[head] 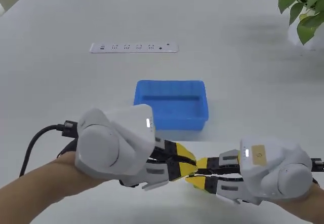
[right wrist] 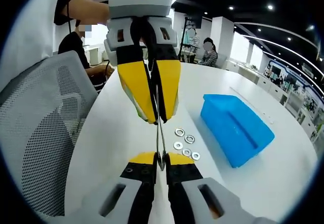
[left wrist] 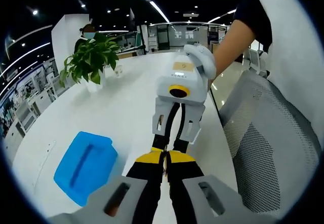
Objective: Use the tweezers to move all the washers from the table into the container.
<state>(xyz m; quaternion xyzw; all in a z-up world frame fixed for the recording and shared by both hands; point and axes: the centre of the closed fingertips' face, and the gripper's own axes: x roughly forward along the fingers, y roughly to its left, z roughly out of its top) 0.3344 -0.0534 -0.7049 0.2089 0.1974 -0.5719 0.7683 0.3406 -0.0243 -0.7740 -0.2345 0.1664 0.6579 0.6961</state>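
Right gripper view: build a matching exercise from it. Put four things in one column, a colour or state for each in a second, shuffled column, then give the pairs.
Things:
1. tweezers
2. washers
3. container
4. chair

Colour or state:
A. blue
B. grey mesh
C. small rings lying flat on the table
D. thin metal, gripped by the left gripper and the right gripper

Pairs: 1-D, 2-C, 3-A, 4-B
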